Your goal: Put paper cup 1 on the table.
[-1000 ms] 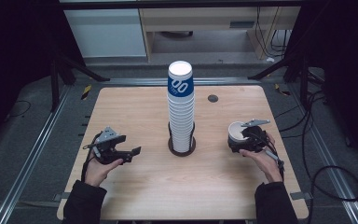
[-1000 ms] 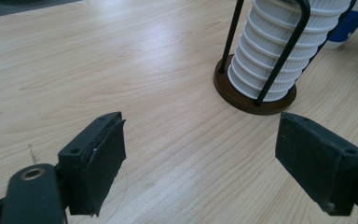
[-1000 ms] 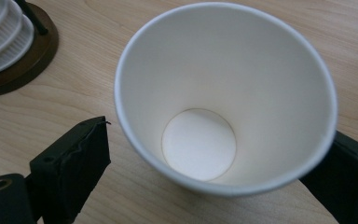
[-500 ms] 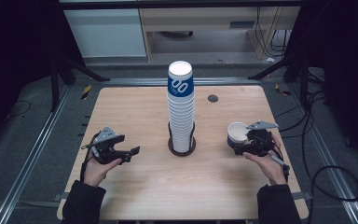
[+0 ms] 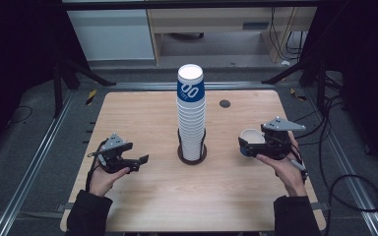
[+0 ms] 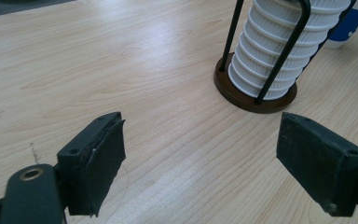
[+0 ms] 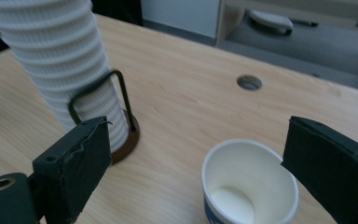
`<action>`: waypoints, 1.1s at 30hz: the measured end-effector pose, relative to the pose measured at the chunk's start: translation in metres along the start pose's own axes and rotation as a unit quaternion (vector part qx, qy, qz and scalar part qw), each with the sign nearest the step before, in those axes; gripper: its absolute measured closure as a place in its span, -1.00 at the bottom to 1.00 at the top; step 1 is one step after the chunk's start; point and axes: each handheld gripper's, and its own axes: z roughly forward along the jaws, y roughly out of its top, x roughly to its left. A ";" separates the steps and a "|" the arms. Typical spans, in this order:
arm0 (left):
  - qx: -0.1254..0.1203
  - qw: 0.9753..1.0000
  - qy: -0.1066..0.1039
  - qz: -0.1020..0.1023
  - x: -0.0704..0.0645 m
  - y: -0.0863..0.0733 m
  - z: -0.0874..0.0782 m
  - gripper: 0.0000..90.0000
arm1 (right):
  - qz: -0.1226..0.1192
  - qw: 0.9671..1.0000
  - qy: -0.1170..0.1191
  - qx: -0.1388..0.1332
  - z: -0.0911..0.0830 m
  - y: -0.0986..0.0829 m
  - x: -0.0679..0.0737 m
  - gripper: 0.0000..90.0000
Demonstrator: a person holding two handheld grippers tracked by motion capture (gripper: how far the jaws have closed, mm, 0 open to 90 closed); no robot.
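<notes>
A tall stack of white ribbed paper cups [image 5: 192, 118] stands in a dark wire holder [image 5: 193, 156] at the table's middle; its top cup has a blue band. The stack [image 6: 279, 56] [image 7: 60, 56] rises past the top edge in both gripper views. A single cup [image 5: 250, 135] with a white inside and blue wall stands upright to the right of the stack. My right gripper [image 5: 254, 145] is open, its jaws wide on either side of this cup [image 7: 249, 186] without touching it. My left gripper [image 5: 139, 161] is open over bare wood [image 6: 200, 158], left of the holder [image 6: 242, 95].
A round cable hole [image 5: 225, 103] sits in the wooden table [image 5: 142, 113] behind the single cup. Metal rails run along both table sides. A pale cabinet [image 5: 113, 34] and a shelf stand beyond the far edge. Cables trail on the floor at the right.
My right gripper has opened, released the single cup onto the table, and drawn back slightly to the right. The left gripper has stayed put.
</notes>
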 end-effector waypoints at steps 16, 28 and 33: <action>0.011 1.000 -0.006 0.004 -0.003 -0.002 0.006 -0.68 | -0.021 0.987 0.100 -0.124 0.000 0.064 0.046 -0.82; 0.014 1.000 -0.010 0.003 -0.003 -0.003 0.008 -0.68 | -0.026 0.978 0.136 -0.155 0.025 0.105 0.073 -0.83; 0.013 1.000 -0.010 0.002 -0.003 -0.003 0.009 -0.69 | -0.035 0.977 0.137 -0.159 0.036 0.120 0.082 -0.83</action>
